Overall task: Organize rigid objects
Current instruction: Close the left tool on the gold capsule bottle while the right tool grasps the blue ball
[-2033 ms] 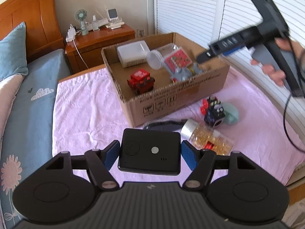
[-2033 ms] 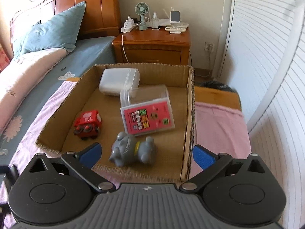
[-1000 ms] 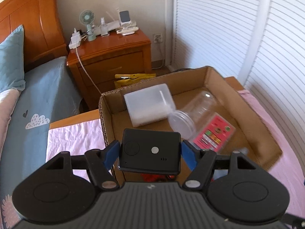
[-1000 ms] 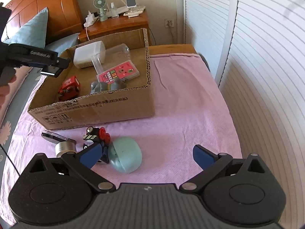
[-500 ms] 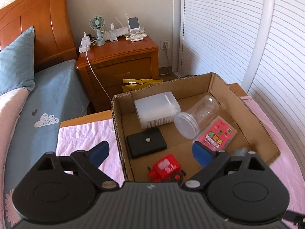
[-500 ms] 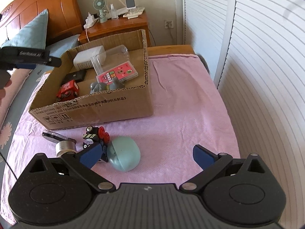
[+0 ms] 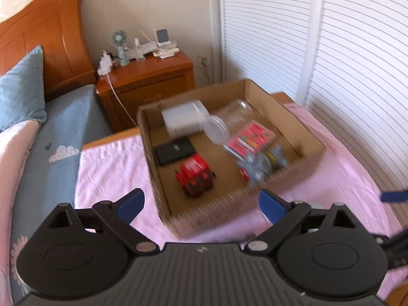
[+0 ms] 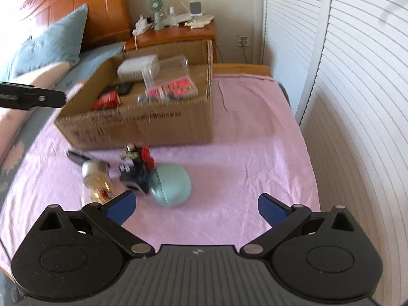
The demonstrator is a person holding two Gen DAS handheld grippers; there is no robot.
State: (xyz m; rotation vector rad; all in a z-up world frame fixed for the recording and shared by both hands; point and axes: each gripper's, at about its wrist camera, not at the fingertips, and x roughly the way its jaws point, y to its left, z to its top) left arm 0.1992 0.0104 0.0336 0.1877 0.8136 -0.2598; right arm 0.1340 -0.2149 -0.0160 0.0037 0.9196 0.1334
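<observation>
Both claws, left gripper (image 7: 201, 205) and right gripper (image 8: 195, 205), were open, holding nothing. The cardboard box (image 7: 285, 117) held six objects; four more lay on the pink blanket (image 8: 255, 153) beside one nightstand (image 8: 176, 35).

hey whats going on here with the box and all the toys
A person is tidying small things off a pink-covered bed into a cardboard box, with tongs in each hand. Both the left tongs and right tongs are open and hold nothing. In the box lie a black case, a red toy, a grey toy, a pink card box, a clear jar and a white tub. Outside on the bed are a teal ball, a black toy and a gold jar.
</observation>
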